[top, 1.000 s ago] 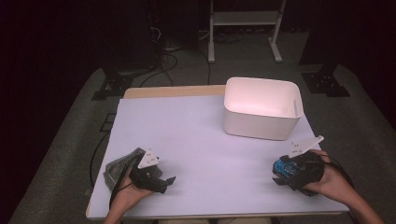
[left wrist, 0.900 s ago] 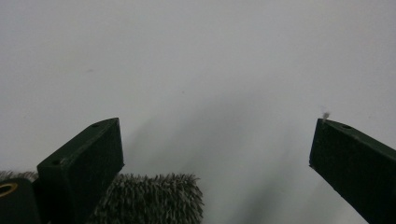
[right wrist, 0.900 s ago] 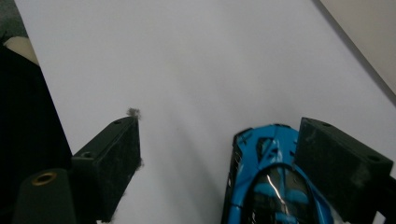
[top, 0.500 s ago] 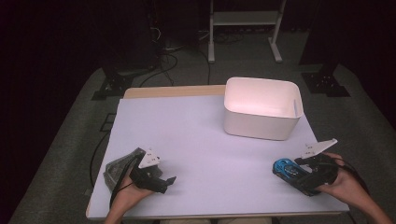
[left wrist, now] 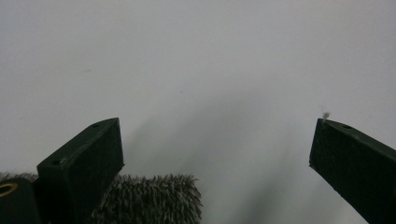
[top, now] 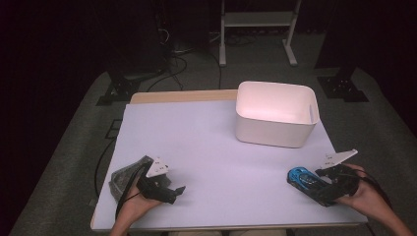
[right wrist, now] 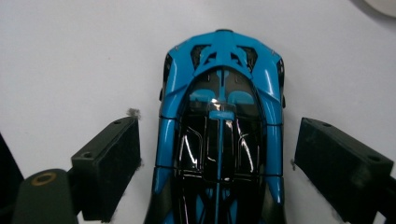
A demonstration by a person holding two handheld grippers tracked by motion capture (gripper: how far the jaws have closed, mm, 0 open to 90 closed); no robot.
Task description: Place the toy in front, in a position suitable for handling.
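The blue toy car (right wrist: 222,135) lies between the spread jaws of the right gripper (right wrist: 217,163), its long axis running straight up the frame, a gap showing on each side, so nothing is clamped yet. In the high view it sits at lower right on the table (top: 211,142). The left gripper (left wrist: 212,154), jaws apart and empty, is beside a grey fuzzy cloth (left wrist: 149,203). There is one car, one cloth and one white bin (top: 275,125).

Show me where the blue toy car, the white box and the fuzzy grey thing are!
blue toy car (right wrist: 222,135), right gripper view, on its black roof.
white box (top: 273,132), high view, on its front wall.
fuzzy grey thing (left wrist: 156,203), left gripper view, on its furry top.
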